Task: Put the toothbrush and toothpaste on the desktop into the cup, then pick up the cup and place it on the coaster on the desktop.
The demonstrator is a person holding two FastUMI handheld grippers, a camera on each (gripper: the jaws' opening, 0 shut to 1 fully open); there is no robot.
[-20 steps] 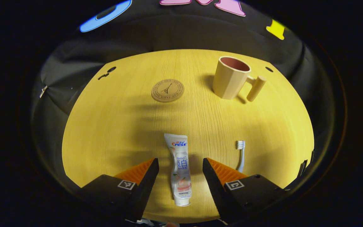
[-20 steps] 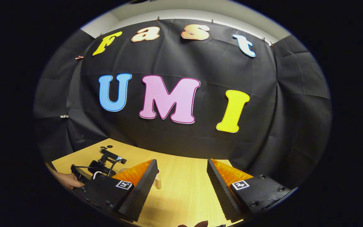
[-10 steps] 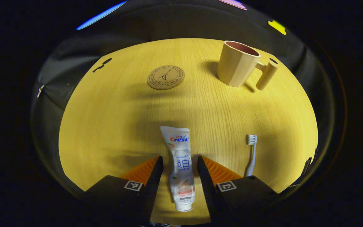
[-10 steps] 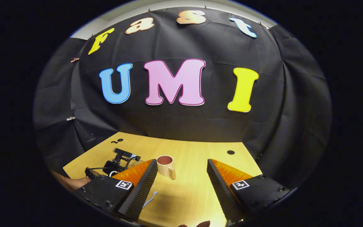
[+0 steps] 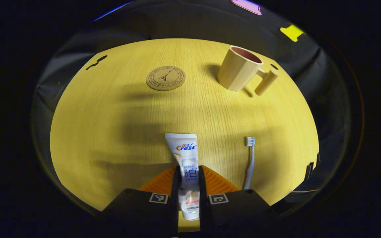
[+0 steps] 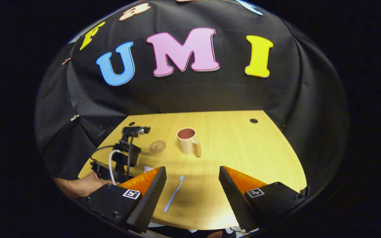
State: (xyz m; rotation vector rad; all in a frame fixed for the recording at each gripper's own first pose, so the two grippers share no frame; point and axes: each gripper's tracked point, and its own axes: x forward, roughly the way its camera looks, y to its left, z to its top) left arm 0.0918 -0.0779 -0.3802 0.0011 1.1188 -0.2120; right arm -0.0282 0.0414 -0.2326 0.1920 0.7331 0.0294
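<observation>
A white toothpaste tube lies on the yellow desktop, cap end towards me. My left gripper is shut on its lower half. To its right lies a pale toothbrush, bristles pointing away. A beige cup with a peg handle stands at the far right, and a round cork coaster lies left of it. In the right gripper view my right gripper hangs open above the near edge, with the toothbrush between its fingers on the desktop below. The cup and coaster lie beyond.
In the right gripper view the left gripper's body with its cable and the hand holding it are at the left of the desk. Small round holes sit in the desktop's far corners. Black cloth surrounds the desk.
My left gripper's fingers have closed in onto the toothpaste tube. My right gripper's view has tipped downward, so the desk, cup, coaster and toothbrush have come into sight.
</observation>
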